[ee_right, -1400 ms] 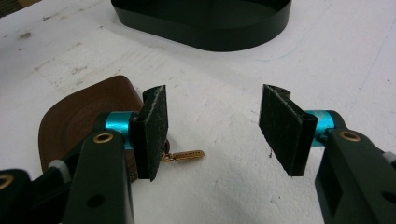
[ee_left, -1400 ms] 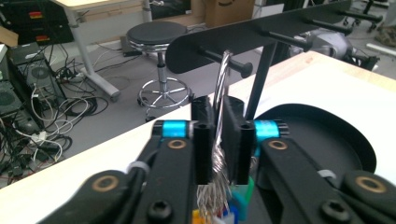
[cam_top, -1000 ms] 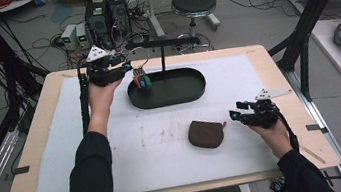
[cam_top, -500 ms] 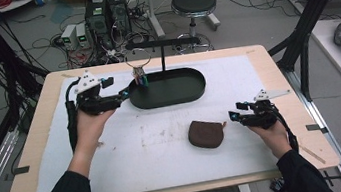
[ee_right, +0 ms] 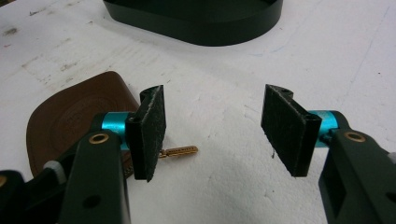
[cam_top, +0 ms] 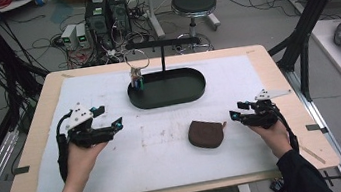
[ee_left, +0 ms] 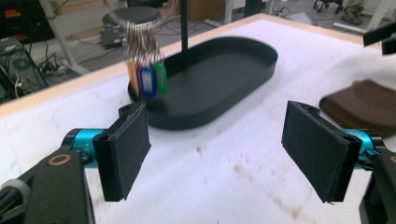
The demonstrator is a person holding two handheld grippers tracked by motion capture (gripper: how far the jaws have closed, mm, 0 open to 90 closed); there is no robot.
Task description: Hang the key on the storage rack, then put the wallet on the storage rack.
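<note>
**Keys hung on the stand, both grippers empty: watch the pouch approach**

The bunch of keys with coloured plastic tags on a large metal ring is hanging from the left end of the crossbar of the black T-shaped stand, its tags dangling just over the left end of the black oval metal tray. In the left gripper view the tags are showing blurred, so the bunch may be swinging; I cannot tell for certain.

You are holding the left gripper with its jaws spread wide and nothing between them, low over the white table cover, well apart from the tray. You are holding the right gripper likewise wide open and empty, just beside the brown leather zip pouch. In the right gripper view the pouch is lying left of the jaws, its small gold zip pull pointing toward the gap.

Risks, as I judge them:
- If you are reaching again toward the stand, a brush against the ring could lift it off the bar end.
- If you are closing on the pouch from this side, the jaws may be catching only the zip pull, and the soft pouch may be sliding on the cover.

Against the frame half a second ago, your left gripper is sitting lower and nearer you, farther from the tray. Your right gripper is staying put beside the pouch.
</note>
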